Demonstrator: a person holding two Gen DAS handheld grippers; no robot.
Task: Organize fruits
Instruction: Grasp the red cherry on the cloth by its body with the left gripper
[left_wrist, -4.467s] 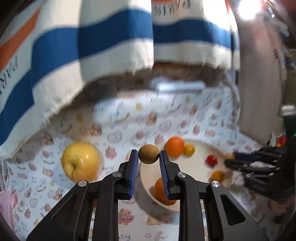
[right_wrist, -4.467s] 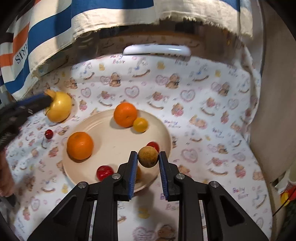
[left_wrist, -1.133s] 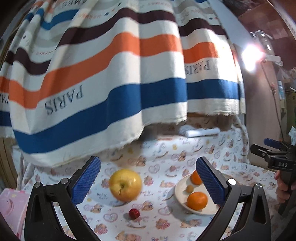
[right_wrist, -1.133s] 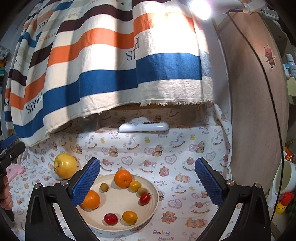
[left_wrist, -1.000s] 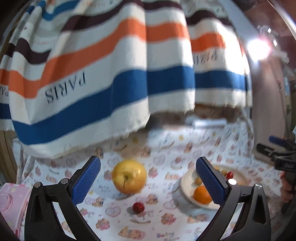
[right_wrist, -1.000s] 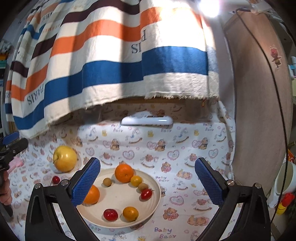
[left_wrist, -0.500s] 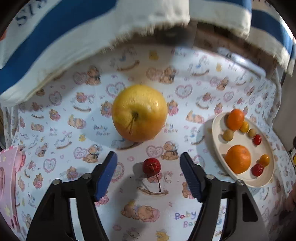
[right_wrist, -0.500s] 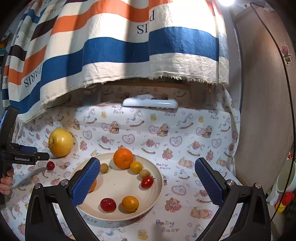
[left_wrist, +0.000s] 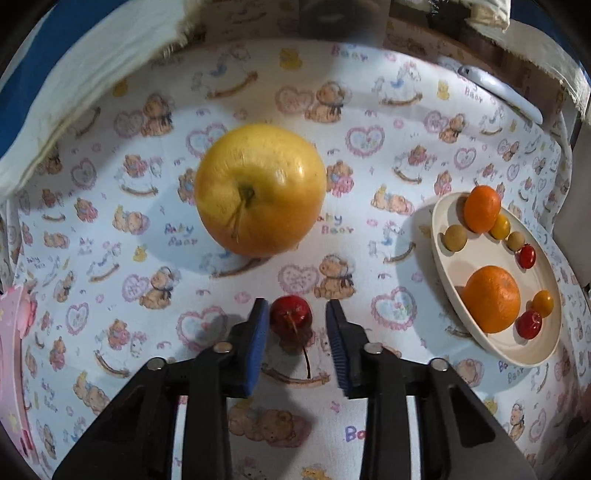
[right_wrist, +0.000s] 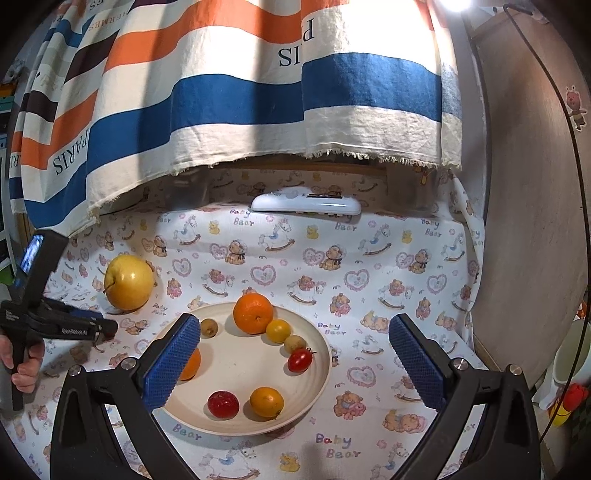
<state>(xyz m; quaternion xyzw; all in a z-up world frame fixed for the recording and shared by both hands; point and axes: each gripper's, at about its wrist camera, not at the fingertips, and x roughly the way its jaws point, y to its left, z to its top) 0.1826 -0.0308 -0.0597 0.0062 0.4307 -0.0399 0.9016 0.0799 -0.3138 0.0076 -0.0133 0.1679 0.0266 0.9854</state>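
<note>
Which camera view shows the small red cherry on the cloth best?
The left wrist view: the cherry sits large between the open left hand-held gripper fingers, stem visible. In the right wrist view the gripper almost entirely hides it.

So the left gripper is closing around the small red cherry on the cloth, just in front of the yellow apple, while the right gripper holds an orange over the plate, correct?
Not quite: the right gripper holds nothing; the right wrist view shows it open above the plate. The rest stands: the left gripper brackets the cherry in front of the yellow apple.
</note>
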